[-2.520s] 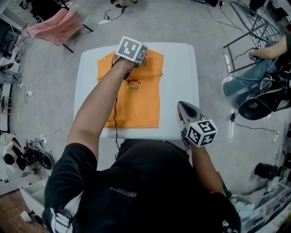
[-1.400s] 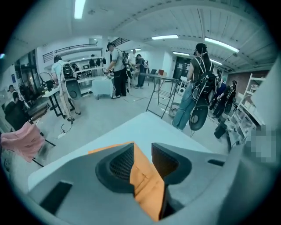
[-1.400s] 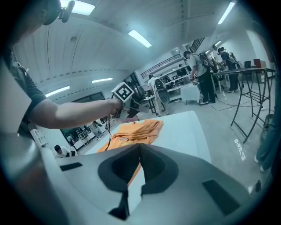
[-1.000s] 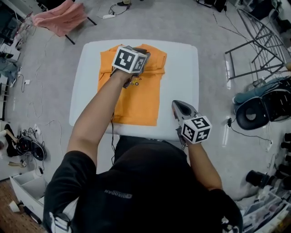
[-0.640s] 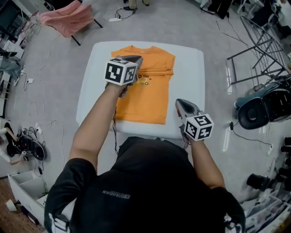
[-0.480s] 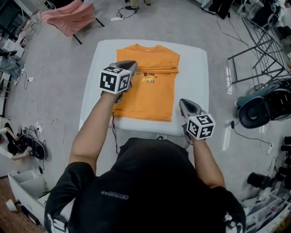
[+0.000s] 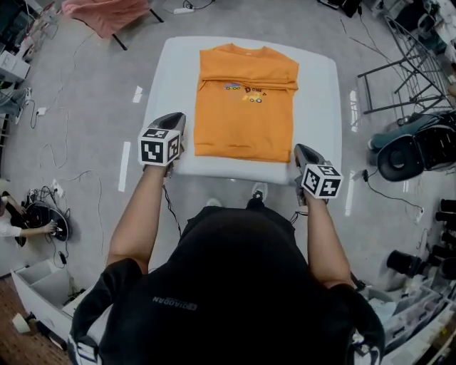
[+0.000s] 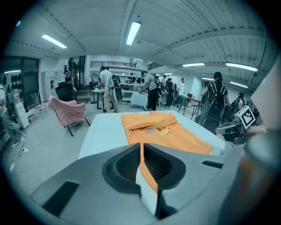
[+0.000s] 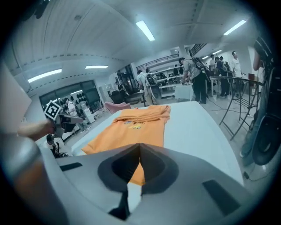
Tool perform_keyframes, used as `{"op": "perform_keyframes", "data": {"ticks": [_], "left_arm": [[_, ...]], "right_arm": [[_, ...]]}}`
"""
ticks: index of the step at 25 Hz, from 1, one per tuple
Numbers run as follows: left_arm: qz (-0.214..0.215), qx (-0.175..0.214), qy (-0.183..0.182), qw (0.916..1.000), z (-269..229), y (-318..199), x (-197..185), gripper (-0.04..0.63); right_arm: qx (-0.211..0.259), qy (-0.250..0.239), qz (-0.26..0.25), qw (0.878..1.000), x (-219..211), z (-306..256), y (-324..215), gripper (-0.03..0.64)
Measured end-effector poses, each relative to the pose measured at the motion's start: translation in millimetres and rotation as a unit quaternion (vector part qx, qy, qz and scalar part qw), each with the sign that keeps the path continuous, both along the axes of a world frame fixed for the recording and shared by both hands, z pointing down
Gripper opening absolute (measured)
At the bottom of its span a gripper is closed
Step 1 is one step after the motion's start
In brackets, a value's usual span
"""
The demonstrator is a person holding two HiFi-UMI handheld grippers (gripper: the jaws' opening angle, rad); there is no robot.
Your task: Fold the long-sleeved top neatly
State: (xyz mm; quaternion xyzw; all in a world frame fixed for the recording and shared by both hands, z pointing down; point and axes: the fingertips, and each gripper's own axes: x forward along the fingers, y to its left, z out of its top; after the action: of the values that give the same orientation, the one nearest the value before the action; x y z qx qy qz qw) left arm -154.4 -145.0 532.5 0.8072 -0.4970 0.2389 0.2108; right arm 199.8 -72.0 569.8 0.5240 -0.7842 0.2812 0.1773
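The orange long-sleeved top (image 7: 246,100) lies folded into a rectangle on the white table (image 7: 319,107), collar at the far end and sleeves tucked across the chest print. My left gripper (image 7: 175,117) hovers at the table's near left corner, beside the top's hem, shut and holding nothing. My right gripper (image 7: 301,148) is at the near right corner, also shut and bare. In the left gripper view the shut jaws (image 8: 141,150) point along the top (image 8: 169,134). The right gripper view shows shut jaws (image 9: 139,151) aimed at the hem of the top (image 9: 127,132).
A pink cloth (image 7: 107,10) hangs over a chair beyond the table's far left. A metal rack (image 7: 402,60) and a black seat (image 7: 417,153) stand on the right. Cables and gear (image 7: 39,221) lie on the floor at left. People stand far off in both gripper views.
My left gripper has pulled back from the top's chest area to the table's near left corner. The right gripper has dropped slightly toward the near edge. The top stays flat.
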Motion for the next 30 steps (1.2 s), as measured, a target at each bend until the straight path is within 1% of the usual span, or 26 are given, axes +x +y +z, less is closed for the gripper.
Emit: {"op": "perform_keyframes", "data": {"ticks": [2,3,5,6,7,9,12,15,18,21,22,23,25,26,27,28,30], "left_arm": [[0.005,-0.040,-0.003,0.9992,33.3,23.7,-9.7,0.009],[0.007,-0.061,0.002,0.9981,48.4,35.8,-12.0,0.009],[0.010,-0.098,0.024,0.9948,73.8,57.7,-11.0,0.020],[0.011,-0.113,0.036,0.9929,83.9,66.3,-8.7,0.072],[0.011,-0.124,0.046,0.9912,92.1,73.3,-6.2,0.109],[0.007,-0.134,0.057,0.9894,102.3,82.6,-0.5,0.114],[0.013,-0.140,0.059,0.9882,110.1,89.4,11.0,0.129],[0.033,-0.145,0.061,0.9871,115.6,93.2,20.7,0.132],[0.036,-0.147,0.074,0.9857,118.5,91.2,25.8,0.132],[0.035,-0.166,0.091,0.9814,123.5,93.1,29.1,0.132],[0.036,-0.171,0.102,0.9793,123.8,95.7,30.8,0.132],[0.036,-0.175,0.121,0.9764,122.2,98.6,33.0,0.132],[0.027,-0.182,0.171,0.9679,115.8,102.7,37.4,0.146],[0.020,-0.184,0.191,0.9639,113.8,103.4,38.3,0.148],[0.012,-0.187,0.202,0.9613,114.1,103.3,38.5,0.149],[0.004,-0.190,0.204,0.9602,117.0,102.7,38.1,0.149],[-0.009,-0.198,0.197,0.9600,126.1,100.4,36.9,0.148]], "right_arm": [[-0.025,0.005,0.019,0.999,5.2,19.0,9.8,0.011],[-0.039,0.004,0.029,0.999,8.1,27.7,15.4,0.018],[-0.062,-0.002,0.048,0.997,12.9,42.9,25.6,0.036],[-0.071,-0.003,0.053,0.996,13.5,49.5,29.2,0.048],[-0.079,-0.004,0.054,0.995,12.7,55.4,31.8,0.063],[-0.093,-0.009,0.053,0.994,10.9,64.5,34.3,0.097],[-0.115,-0.028,0.065,0.991,11.7,76.3,33.7,0.143],[-0.135,-0.036,0.075,0.987,11.2,88.6,33.9,0.155],[-0.147,-0.053,0.079,0.984,8.0,95.0,34.8,0.147],[-0.156,-0.078,0.082,0.981,3.8,98.7,35.4,0.130],[-0.158,-0.082,0.081,0.981,2.4,100.4,36.2,0.121],[-0.158,-0.082,0.079,0.981,1.4,101.9,36.9,0.115],[-0.156,-0.080,0.075,0.982,2.1,103.7,37.2,0.106],[-0.155,-0.079,0.074,0.982,3.3,104.3,36.7,0.097],[-0.154,-0.078,0.072,0.982,4.3,104.6,36.1,0.087],[-0.154,-0.075,0.068,0.983,4.7,104.9,35.8,0.078],[-0.152,-0.070,0.061,0.984,3.4,104.5,35.7,0.052]]}}
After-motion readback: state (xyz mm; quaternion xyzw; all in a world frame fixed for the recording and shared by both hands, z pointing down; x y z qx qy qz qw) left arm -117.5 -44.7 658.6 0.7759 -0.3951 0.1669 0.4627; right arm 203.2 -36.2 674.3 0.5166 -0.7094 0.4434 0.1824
